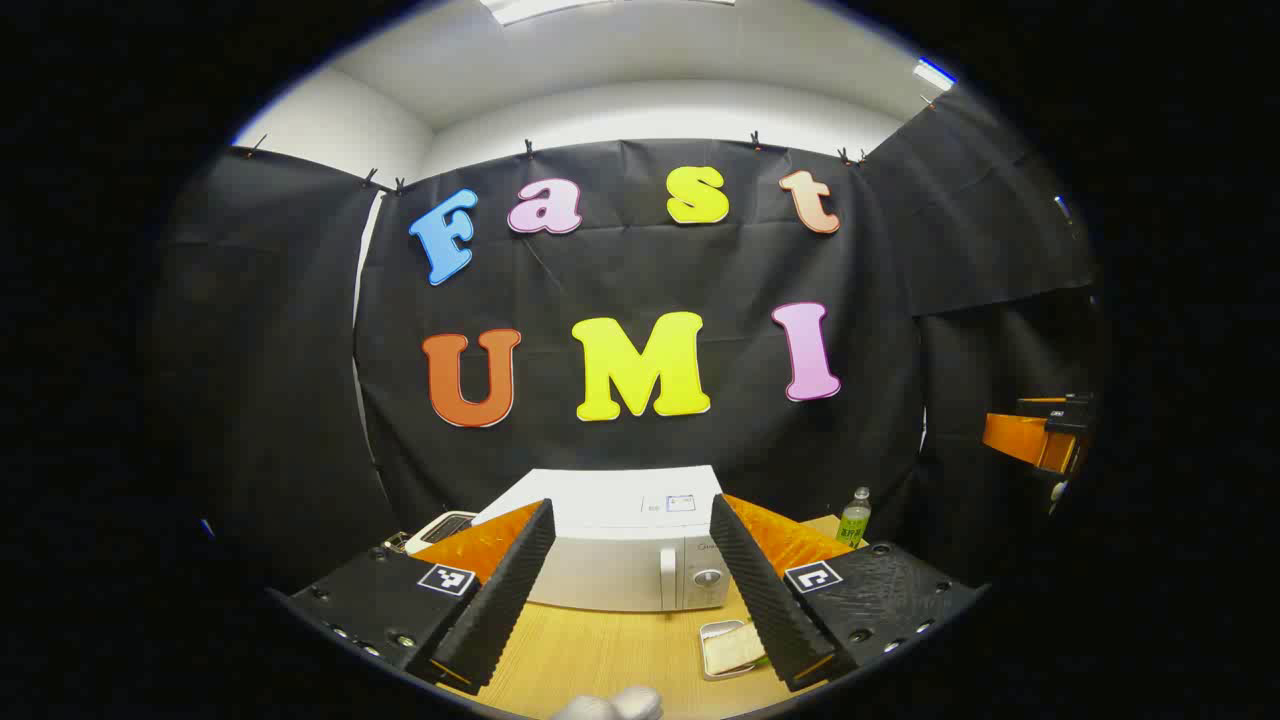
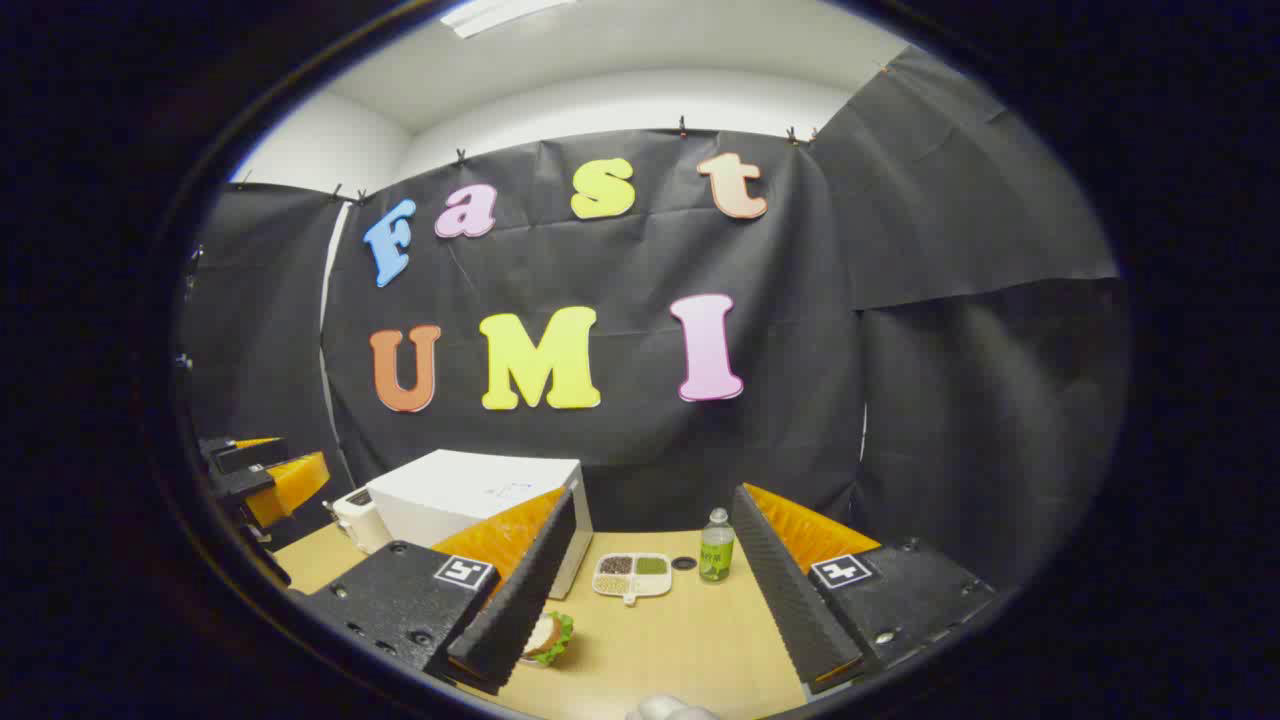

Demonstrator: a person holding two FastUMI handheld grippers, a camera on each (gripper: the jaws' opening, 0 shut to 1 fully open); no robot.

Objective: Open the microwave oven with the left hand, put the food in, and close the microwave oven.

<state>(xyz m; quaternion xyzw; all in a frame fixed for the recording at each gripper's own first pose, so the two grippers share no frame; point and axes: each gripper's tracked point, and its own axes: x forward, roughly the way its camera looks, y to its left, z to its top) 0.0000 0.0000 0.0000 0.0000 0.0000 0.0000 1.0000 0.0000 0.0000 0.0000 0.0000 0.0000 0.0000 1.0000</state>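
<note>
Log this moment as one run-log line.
stage: start | microwave: door shut | sandwich: on table | left tongs: open, facing microwave | right tongs: open, holding nothing

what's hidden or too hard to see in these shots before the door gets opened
- White microwave oven, left gripper view: the left tongs cover both ends of its front.
- Sandwich on a metal tray, left gripper view: partly behind one finger.
- Lettuce sandwich, right gripper view: half hidden by the right tongs.
- Divided white dish, right gripper view: contents too small to identify.
</note>
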